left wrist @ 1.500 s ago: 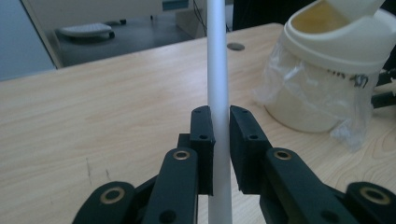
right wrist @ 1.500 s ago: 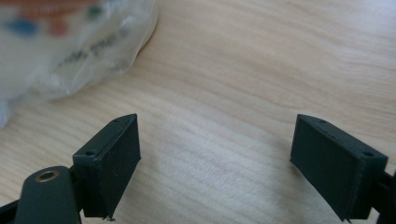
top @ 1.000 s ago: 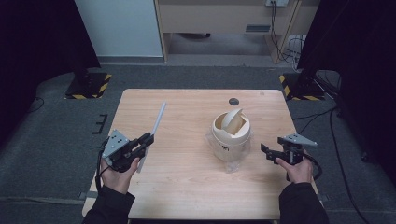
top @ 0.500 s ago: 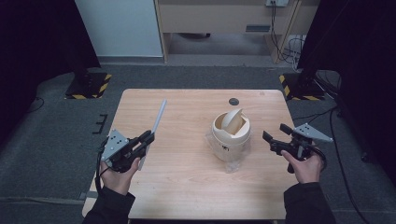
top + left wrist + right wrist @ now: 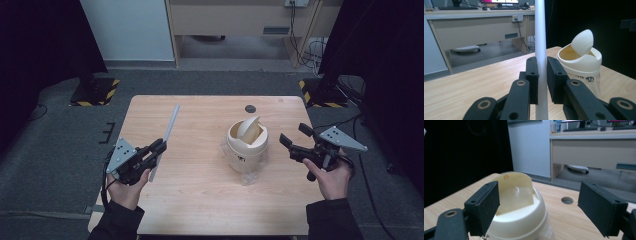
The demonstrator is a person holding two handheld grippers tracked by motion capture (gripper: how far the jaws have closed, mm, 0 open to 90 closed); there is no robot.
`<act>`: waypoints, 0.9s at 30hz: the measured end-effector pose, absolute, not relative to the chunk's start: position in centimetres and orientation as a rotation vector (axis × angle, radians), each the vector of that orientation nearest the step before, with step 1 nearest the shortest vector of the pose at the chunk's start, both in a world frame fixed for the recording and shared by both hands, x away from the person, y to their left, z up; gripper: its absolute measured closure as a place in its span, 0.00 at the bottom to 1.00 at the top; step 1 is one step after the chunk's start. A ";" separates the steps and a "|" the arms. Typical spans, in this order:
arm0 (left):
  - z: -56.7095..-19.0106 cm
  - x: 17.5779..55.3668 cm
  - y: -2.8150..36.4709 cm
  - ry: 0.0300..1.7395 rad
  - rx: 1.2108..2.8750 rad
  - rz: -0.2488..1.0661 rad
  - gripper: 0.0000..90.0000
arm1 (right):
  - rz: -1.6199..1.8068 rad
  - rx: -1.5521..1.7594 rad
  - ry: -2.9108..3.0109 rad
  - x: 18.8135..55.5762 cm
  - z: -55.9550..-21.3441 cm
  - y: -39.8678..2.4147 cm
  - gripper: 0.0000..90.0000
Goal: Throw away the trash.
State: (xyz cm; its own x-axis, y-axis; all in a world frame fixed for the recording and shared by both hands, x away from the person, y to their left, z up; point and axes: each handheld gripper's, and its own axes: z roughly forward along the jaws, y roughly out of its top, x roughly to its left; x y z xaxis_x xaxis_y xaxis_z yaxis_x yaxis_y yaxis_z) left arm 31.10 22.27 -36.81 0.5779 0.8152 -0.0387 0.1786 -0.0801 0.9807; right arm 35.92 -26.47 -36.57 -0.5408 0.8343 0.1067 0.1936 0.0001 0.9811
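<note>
Item 1: long white rod [image 5: 167, 131], clamped near its lower end in the left tool [image 5: 159, 148], its far end slanting out over the counter [image 5: 200, 200]. Item 2: cream swing-lid bin [image 5: 246, 145] with a clear liner, standing mid-counter, its flap tilting open. The right tool [image 5: 291, 139] is hovering just beside the bin with jaws spread and nothing between them. Progress: rod secured; probably heading for the bin, with insertion not yet begun.

Up comes the right gripper [image 5: 292, 140], lifted off the tabletop [image 5: 200, 200] beside the bin [image 5: 246, 145] and now held in the air, its open fingers [image 5: 484, 207] levelled at the bin's tilted flap [image 5: 248, 128].
</note>
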 end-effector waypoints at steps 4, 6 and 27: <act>-36.7 31.1 22.3 0.854 1.586 0.642 0.88 | 1.617 1.037 1.753 35.6 -35.7 -26.1 0.20; -36.6 31.0 22.2 0.853 1.584 0.641 0.88 | 1.633 1.027 1.760 35.4 -35.3 -25.6 0.21; -35.0 31.4 17.7 0.720 1.583 0.628 0.88 | 1.774 0.842 1.840 35.5 -31.2 -19.3 0.29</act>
State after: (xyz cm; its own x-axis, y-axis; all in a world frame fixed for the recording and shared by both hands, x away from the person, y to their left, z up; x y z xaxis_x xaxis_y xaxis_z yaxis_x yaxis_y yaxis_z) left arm 31.42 17.70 -35.01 0.6595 0.7517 -0.0040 0.0985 -0.0811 0.9918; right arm 35.46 -19.33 -31.22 -0.7140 0.6938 0.0942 0.1197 -0.0117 0.9927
